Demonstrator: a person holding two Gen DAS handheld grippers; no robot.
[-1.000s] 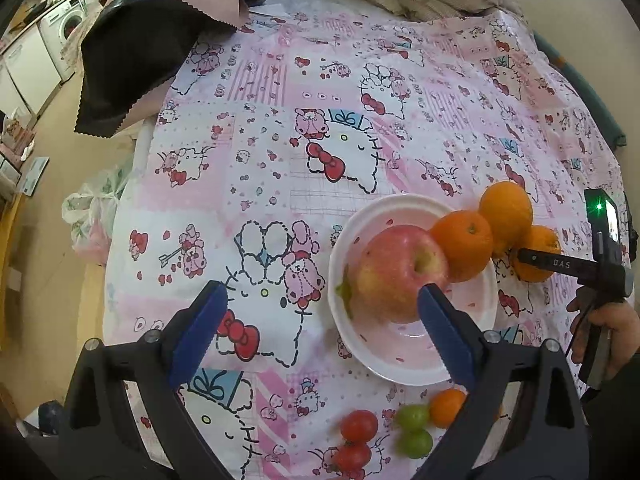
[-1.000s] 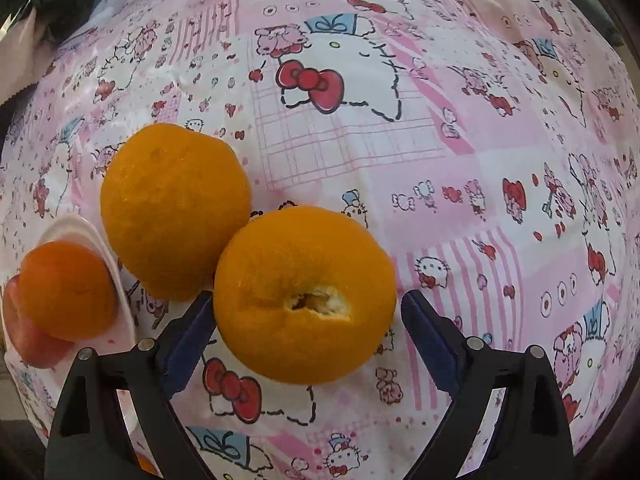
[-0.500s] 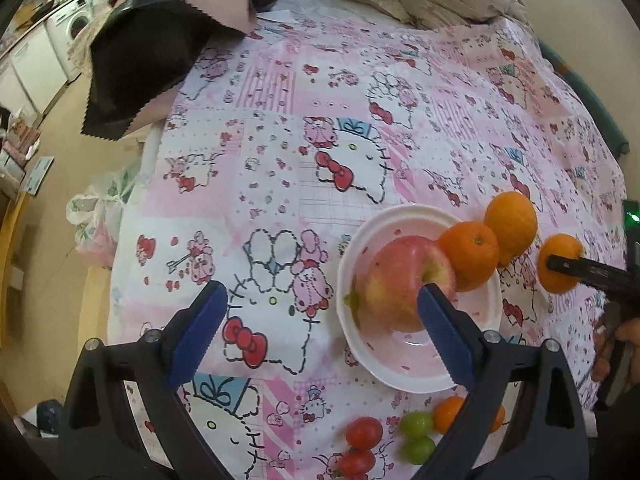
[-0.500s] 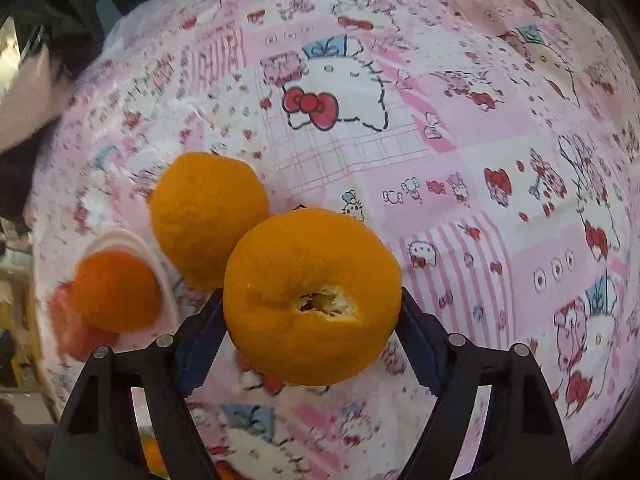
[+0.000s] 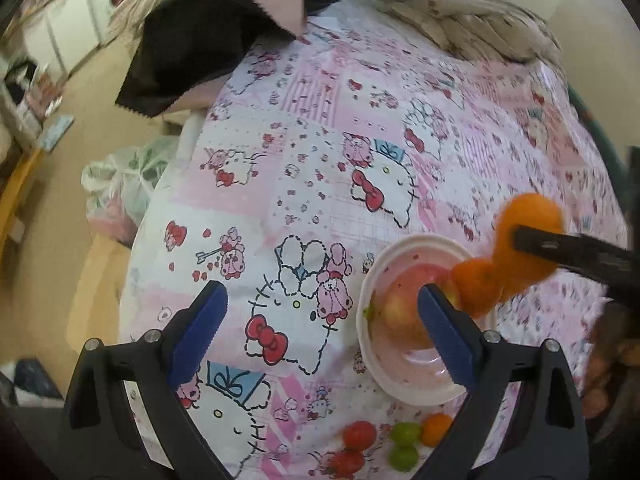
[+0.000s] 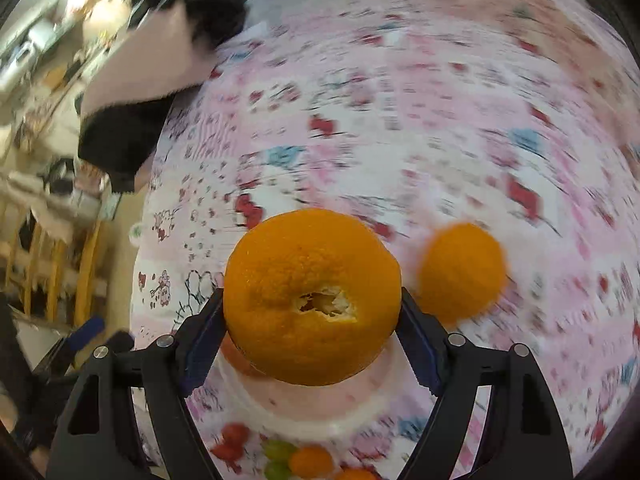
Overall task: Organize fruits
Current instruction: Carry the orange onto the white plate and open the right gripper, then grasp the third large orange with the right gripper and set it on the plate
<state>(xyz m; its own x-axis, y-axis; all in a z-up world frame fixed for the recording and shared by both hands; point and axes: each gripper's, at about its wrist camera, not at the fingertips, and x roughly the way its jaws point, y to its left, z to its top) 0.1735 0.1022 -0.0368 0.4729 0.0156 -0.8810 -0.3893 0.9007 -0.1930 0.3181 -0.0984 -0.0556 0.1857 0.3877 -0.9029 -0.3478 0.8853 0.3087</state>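
Note:
My right gripper (image 6: 310,344) is shut on a large orange (image 6: 312,296) and holds it in the air above the white bowl (image 6: 320,412). In the left wrist view the held orange (image 5: 532,216) hangs over the bowl's (image 5: 384,256) far right rim, with the right gripper's finger across it. The bowl holds a red apple (image 5: 400,304) and a smaller orange (image 5: 478,288). Another orange (image 6: 460,272) lies on the cloth beyond the bowl. My left gripper (image 5: 320,332) is open and empty, low over the cloth at the bowl's left.
Small red, green and orange fruits (image 5: 384,440) lie on the Hello Kitty cloth (image 5: 320,160) in front of the bowl. A black and pink cloth (image 5: 208,28) hangs over the far left corner. A folded blanket (image 5: 472,24) lies at the back. The floor drops off to the left.
My right gripper has closed on the large orange, lifted it off the cloth and carried it left over the bowl. My left gripper has stayed open and shifted a little left.

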